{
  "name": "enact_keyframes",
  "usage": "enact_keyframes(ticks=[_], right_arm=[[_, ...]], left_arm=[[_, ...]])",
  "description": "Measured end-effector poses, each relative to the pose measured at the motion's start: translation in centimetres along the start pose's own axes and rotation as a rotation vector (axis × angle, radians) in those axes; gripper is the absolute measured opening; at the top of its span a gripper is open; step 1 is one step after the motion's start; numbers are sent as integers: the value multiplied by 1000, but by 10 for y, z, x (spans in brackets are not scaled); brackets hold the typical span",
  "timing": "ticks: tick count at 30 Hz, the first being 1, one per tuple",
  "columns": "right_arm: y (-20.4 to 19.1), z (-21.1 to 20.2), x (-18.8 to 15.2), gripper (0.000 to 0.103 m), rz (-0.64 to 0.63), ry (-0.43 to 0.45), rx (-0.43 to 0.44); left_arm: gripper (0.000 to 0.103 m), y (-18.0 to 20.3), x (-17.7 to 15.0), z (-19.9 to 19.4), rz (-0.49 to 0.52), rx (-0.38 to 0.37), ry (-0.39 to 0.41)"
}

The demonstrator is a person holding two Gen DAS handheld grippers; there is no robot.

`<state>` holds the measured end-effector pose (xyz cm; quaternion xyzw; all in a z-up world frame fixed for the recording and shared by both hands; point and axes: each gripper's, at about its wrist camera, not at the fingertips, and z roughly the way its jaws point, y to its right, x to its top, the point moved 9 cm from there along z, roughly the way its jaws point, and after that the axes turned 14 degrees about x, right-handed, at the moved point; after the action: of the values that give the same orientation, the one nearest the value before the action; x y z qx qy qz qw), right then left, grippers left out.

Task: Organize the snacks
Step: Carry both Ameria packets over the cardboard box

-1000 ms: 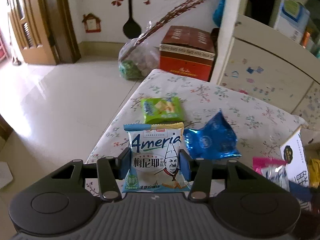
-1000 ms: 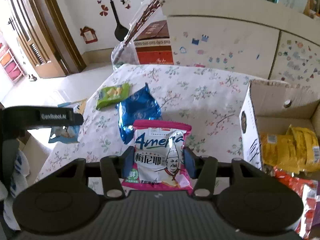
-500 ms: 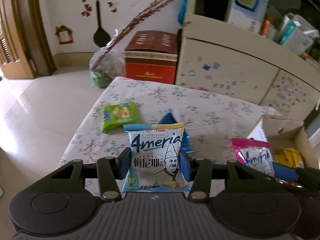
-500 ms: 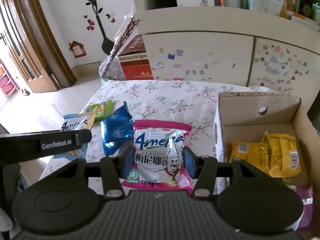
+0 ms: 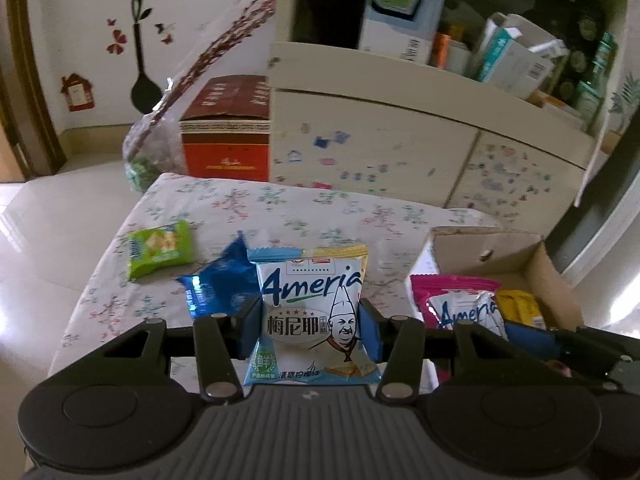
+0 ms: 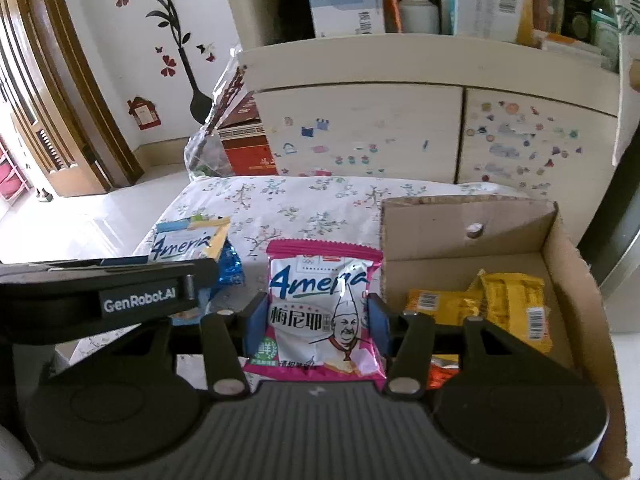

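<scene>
My left gripper [image 5: 308,330] is shut on a blue-and-yellow Ameria snack pack [image 5: 310,316], held upright above the floral table [image 5: 280,208]. My right gripper [image 6: 316,326] is shut on a pink Ameria snack pack [image 6: 320,304], just left of the open cardboard box [image 6: 560,240]. In the left wrist view the pink pack [image 5: 460,304] shows at the box's near left corner. The right wrist view shows the left gripper's body [image 6: 100,292] with its blue pack [image 6: 188,240]. A green snack pack [image 5: 158,248] and a blue foil pack [image 5: 220,284] lie on the table.
Yellow snack packs [image 6: 500,304] and an orange one [image 6: 442,368] lie inside the box. A pale cabinet [image 6: 400,128] with stickers stands behind the table, cartons on its shelf. A red box [image 5: 226,136] and a plastic bag [image 5: 148,152] sit on the floor at the table's far end.
Both grippers carried their packs to the right toward the cardboard box and rose a little. The box now fills more of both views; grips unchanged.
</scene>
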<state>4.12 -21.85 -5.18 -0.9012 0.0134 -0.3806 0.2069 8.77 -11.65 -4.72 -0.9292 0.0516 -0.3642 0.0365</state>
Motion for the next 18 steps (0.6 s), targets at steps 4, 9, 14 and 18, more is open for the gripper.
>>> enact_keyframes(ticks=[4,9,14,18], right_arm=[[14,-9,-1,53,12,3,-15],[35,-20,-5,53,28,4,-37],[51,-32,-8,53,43,9,-52],[64,-41,-11,53,55,12,-68]], left_arm=[[55,18,-1,-4,19,-24,7],[55,37,-4,-7,39,-55,10],[55,57,-6,-10,53,-86,10],[55,74,-8,-11,74,-114,15]])
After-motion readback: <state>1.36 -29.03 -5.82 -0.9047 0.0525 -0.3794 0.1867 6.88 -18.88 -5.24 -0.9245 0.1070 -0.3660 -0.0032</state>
